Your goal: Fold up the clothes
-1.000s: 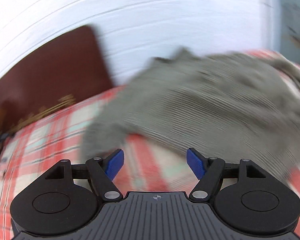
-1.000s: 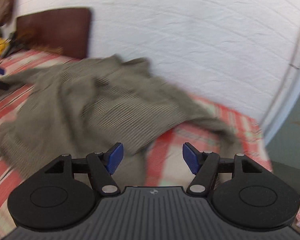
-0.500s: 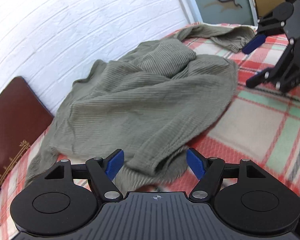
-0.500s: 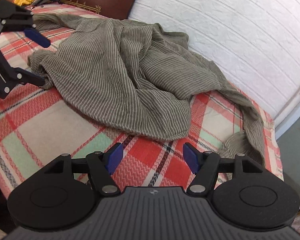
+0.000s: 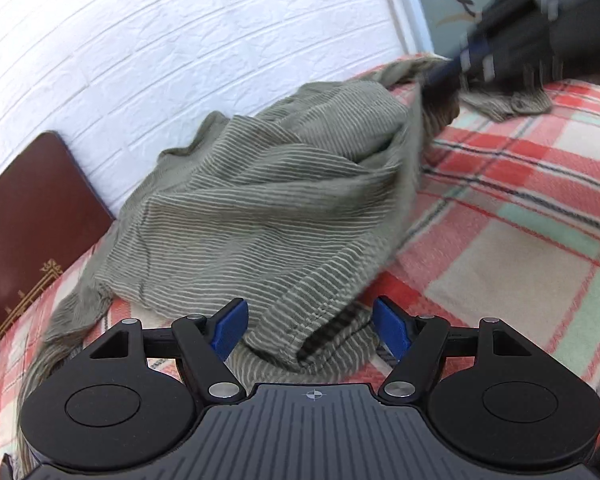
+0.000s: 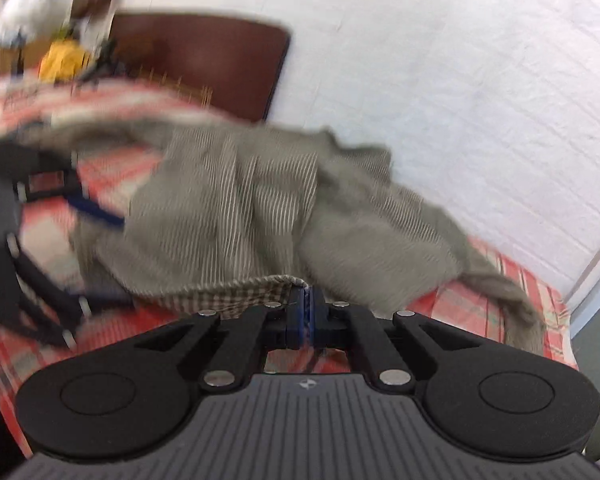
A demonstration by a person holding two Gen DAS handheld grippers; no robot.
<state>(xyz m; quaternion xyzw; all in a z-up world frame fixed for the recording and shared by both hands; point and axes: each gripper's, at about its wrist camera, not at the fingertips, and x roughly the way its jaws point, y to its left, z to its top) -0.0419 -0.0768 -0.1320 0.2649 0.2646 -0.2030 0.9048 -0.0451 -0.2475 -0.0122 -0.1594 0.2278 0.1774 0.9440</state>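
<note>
Olive shirt (image 5: 268, 200) | we are clamping its hem in right claw (image 6: 307, 312), jaws just closing | left claw (image 5: 308, 328) is gaping, hem lying between its pads, unpinched.

Shirt (image 5: 268, 204): thin woven cloth, olive-grey with fine pale stripes, matt, crinkled, soft folds; inside of hem shows a small check weave. Blanket (image 5: 512, 216): thick woolly cloth, red, cream and mint plaid, matt, slightly fuzzy. Wall (image 5: 180, 48): white brick-pattern covering, embossed, matt with a faint sheen. Headboard (image 5: 28, 216): dark brown, smooth, semi-gloss, gold printed trim. Left gripper (image 5: 308, 330): matt black plastic body, ribbed top plate, shiny metal pins, blue pads (image 5: 230, 326) look rubbery and finely textured. Right gripper (image 6: 306, 316): same matt black plastic, metal pins, blue pads. Right view blurred, finer texture unclear.
</note>
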